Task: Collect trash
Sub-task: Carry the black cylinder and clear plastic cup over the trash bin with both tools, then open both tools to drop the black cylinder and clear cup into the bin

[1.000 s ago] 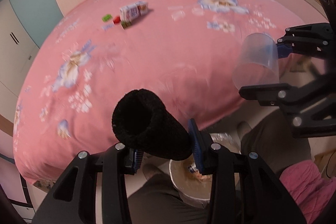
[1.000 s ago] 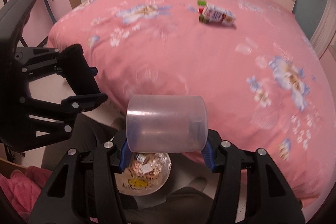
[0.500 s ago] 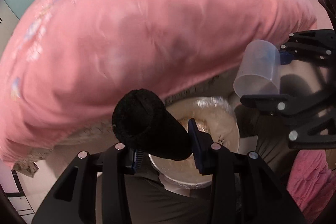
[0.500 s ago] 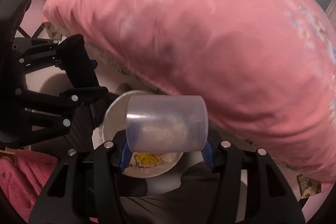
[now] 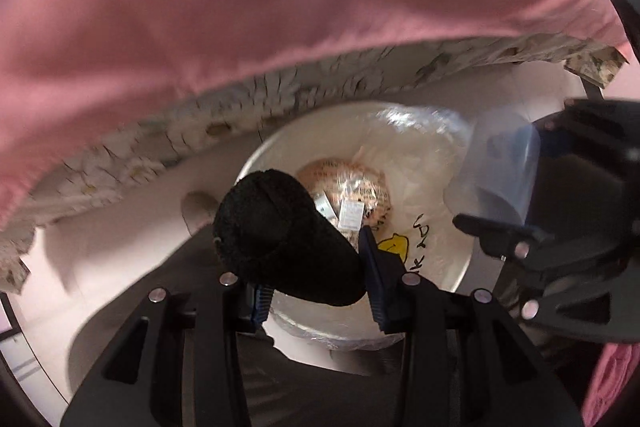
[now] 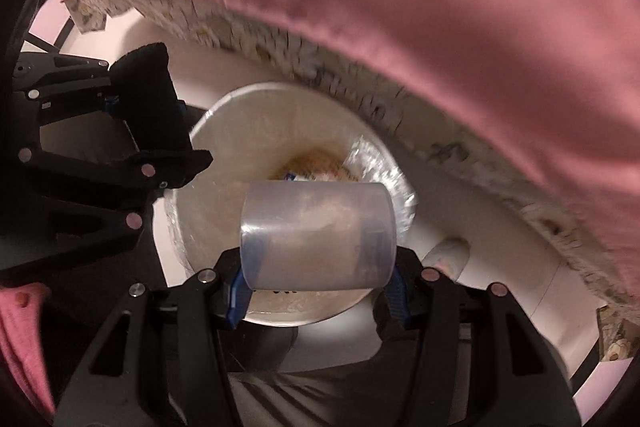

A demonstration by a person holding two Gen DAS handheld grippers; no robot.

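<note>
Both wrist cams down, bin [image 5: 460, 267] shared.

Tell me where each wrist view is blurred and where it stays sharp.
Left wrist view: pink bedspread and its patterned edge smear with motion; black sock in the left tongs stays crisp. Right wrist view: same smear; clear cup in the right tongs sharp.

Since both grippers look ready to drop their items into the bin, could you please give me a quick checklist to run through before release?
1. Left gripper clamped on black fuzzy item: ok.
2. Right gripper clamped on clear plastic cup: ok.
3. White trash bin below both grippers, mouth open: ok.
4. Room in the bin beside the wrapped food package: ok.
5. Cup fully inside the bin's rim line: cannot tell.
6. Pink bedspread clear of the bin: ok.
</note>
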